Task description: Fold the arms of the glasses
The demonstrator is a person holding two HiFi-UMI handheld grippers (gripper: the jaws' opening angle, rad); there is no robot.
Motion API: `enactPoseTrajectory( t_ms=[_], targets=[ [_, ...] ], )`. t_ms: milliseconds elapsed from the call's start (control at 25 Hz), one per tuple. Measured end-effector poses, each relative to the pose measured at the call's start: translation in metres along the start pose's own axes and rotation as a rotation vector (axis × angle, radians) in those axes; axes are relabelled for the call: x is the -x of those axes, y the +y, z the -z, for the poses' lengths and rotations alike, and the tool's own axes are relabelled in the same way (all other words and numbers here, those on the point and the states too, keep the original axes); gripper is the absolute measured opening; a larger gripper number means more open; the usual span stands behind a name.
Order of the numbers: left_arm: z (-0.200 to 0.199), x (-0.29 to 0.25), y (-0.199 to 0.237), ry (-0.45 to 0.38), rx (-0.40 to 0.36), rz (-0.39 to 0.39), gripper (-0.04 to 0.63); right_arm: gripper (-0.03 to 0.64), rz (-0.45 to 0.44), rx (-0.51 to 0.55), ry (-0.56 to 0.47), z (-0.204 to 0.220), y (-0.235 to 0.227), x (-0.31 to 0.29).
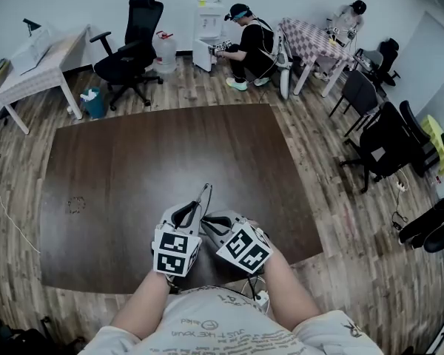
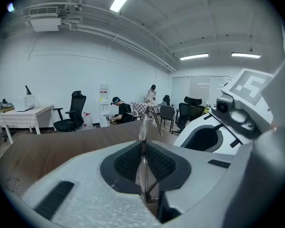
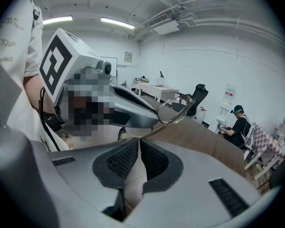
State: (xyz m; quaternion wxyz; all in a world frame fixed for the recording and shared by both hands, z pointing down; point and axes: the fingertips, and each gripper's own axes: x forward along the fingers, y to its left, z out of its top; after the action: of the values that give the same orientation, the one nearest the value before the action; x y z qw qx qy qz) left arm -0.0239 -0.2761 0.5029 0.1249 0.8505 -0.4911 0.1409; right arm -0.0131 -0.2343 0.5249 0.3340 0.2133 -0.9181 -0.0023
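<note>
The thin wire-rimmed glasses (image 1: 205, 196) are held up between both grippers over the near edge of the dark brown table (image 1: 155, 161). In the left gripper view the left gripper (image 2: 143, 148) is shut on the glasses (image 2: 143, 127), which show edge-on with one arm slanting up past the jaws. In the right gripper view the right gripper (image 3: 138, 146) is shut on a thin arm of the glasses, and a lens rim (image 3: 176, 109) curves up beyond the pads. The left gripper (image 1: 186, 214) and the right gripper (image 1: 216, 222) sit close together, tips nearly meeting.
A black office chair (image 1: 129, 58) and a white table (image 1: 41, 61) stand beyond the table's far left. A crouching person (image 1: 248, 46) is at the far wall beside a checkered table (image 1: 311, 39). More black chairs (image 1: 377, 143) line the right side.
</note>
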Motion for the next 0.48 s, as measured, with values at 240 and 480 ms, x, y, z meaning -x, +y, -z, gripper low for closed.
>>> enactPoseTrajectory(
  t_ms=[240,480],
  targets=[
    [0.0016,0.0056,-0.0006,-0.014,0.004,0.023,0.04,0.034,-0.009,0.012,-0.023,-0.0085,0.0086,-0.0054],
    [0.004,0.0073,0.0063,-0.013,0.035,0.029,0.04,0.035,0.044,0.013,-0.003,-0.0087,-0.0002,-0.0002]
  ],
)
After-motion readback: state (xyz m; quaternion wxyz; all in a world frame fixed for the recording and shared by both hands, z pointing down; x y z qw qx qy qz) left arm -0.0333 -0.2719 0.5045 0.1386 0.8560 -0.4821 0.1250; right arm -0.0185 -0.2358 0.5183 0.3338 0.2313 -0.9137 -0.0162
